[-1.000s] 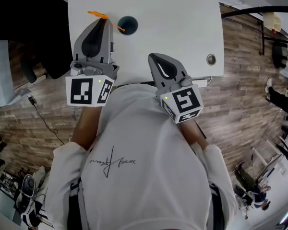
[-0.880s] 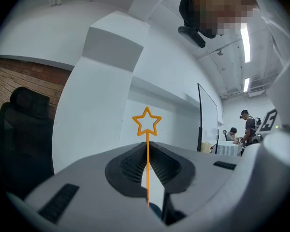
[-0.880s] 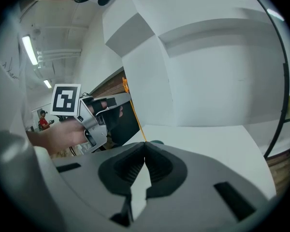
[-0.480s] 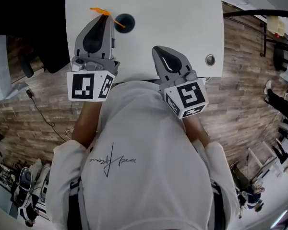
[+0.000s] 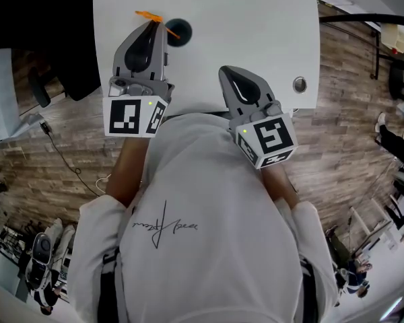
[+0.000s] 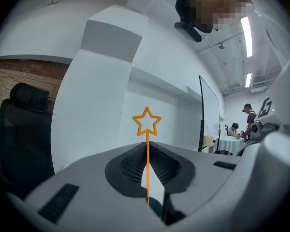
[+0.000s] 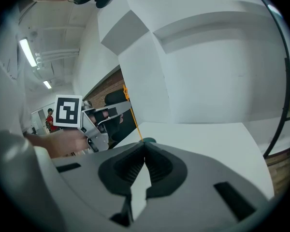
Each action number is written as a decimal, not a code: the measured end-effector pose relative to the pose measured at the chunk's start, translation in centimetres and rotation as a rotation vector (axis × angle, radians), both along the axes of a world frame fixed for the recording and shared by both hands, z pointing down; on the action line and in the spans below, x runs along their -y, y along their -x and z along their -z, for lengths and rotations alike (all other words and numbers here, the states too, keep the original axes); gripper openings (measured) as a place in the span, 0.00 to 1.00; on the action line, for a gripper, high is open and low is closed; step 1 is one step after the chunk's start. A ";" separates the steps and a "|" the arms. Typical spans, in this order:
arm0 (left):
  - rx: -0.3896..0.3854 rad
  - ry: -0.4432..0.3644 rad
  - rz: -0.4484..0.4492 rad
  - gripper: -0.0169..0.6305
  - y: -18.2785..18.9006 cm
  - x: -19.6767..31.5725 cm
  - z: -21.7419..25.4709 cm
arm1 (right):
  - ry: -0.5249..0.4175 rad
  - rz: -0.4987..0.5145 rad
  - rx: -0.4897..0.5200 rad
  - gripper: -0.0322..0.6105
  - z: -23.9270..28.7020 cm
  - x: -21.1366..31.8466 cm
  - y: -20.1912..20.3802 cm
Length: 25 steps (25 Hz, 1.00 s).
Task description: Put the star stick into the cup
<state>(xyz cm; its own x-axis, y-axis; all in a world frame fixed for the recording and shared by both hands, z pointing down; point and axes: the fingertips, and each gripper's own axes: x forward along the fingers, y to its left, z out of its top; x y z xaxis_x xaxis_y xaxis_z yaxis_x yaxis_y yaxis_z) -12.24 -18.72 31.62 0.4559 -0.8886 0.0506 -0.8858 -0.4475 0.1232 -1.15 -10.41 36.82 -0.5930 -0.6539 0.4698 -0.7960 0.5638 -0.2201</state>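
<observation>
The left gripper [image 5: 153,25] is pinching the orange star stick [image 6: 146,129] by its shaft. The stick is tilted with its star end uppermost, over the left half of the white surface [image 5: 256,25]. Its lower end reaches the rim of the dark cup [image 5: 180,28]. The right gripper [image 7: 145,145], pressed together on nothing, hangs by the surface's near edge.

star stick [image 5: 147,15] nearer the cup [image 5: 181,26]

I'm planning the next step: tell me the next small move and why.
Probably lower the left gripper slightly: its jaws are shut on the star stick, whose lower end appears to sit just at the mouth of the cup, not clearly inside.
</observation>
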 end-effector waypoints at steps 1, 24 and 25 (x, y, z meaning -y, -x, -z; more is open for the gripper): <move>0.000 0.003 -0.001 0.06 -0.1 0.1 -0.2 | 0.003 -0.003 -0.001 0.06 -0.1 0.0 -0.2; 0.020 0.076 -0.002 0.06 -0.1 1.6 -4.6 | 0.022 -0.011 -0.009 0.06 -0.5 1.1 0.0; 0.020 0.078 -0.001 0.06 0.0 1.6 -4.8 | 0.022 -0.011 -0.010 0.06 -0.5 1.1 0.1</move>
